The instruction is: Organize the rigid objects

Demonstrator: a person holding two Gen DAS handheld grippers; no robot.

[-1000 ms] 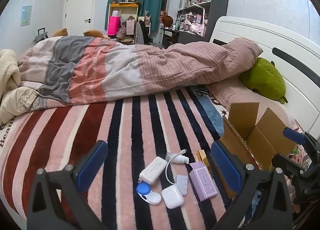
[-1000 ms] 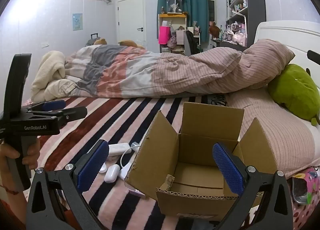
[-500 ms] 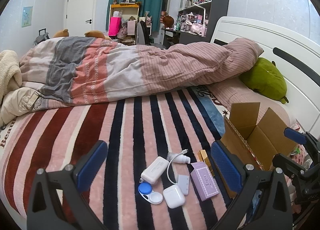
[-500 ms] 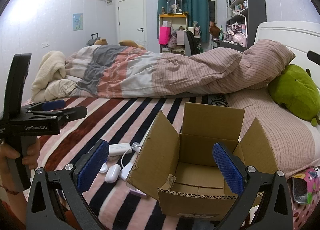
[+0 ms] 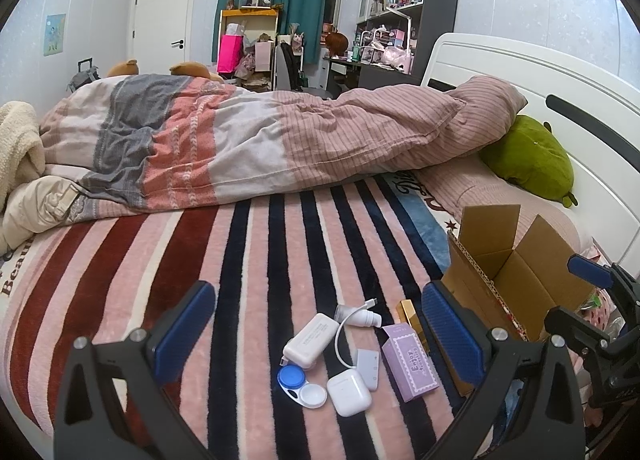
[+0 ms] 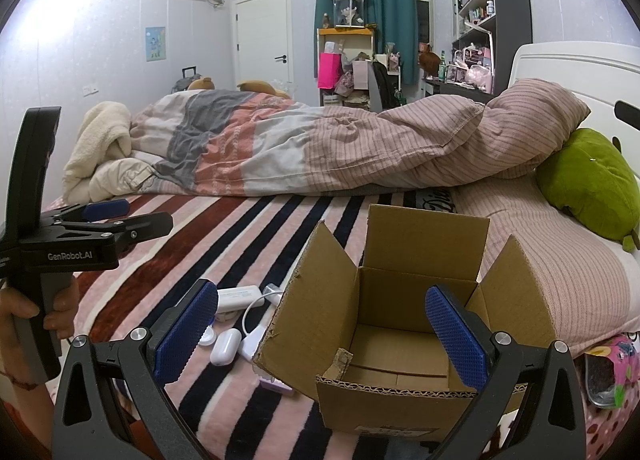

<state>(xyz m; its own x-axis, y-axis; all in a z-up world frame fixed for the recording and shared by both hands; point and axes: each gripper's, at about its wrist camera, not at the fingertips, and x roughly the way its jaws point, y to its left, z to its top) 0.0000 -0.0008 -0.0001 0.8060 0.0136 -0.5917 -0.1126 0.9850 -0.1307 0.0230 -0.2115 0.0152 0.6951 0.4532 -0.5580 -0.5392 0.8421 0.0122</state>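
Observation:
Small rigid items lie on the striped blanket in the left wrist view: a white power bank (image 5: pixel 309 344), a white earbud case (image 5: pixel 349 394), a blue and white lens case (image 5: pixel 300 384), a purple box (image 5: pixel 409 361), a gold box (image 5: pixel 411 313) and a white cable with adapter (image 5: pixel 362 348). An open, empty cardboard box (image 6: pixel 404 324) stands to their right. My left gripper (image 5: pixel 318 334) is open above the items. My right gripper (image 6: pixel 322 334) is open in front of the cardboard box.
A rumpled duvet (image 5: pixel 248 139) lies across the bed behind the items. A green plush (image 5: pixel 528 157) rests by the white headboard (image 5: pixel 560 87). The cardboard box also shows in the left wrist view (image 5: pixel 516 280). The left gripper appears at the left of the right wrist view (image 6: pixel 104 223).
The left gripper has drifted slightly, so the items sit a little lower and more central between its fingers. The right gripper has barely moved.

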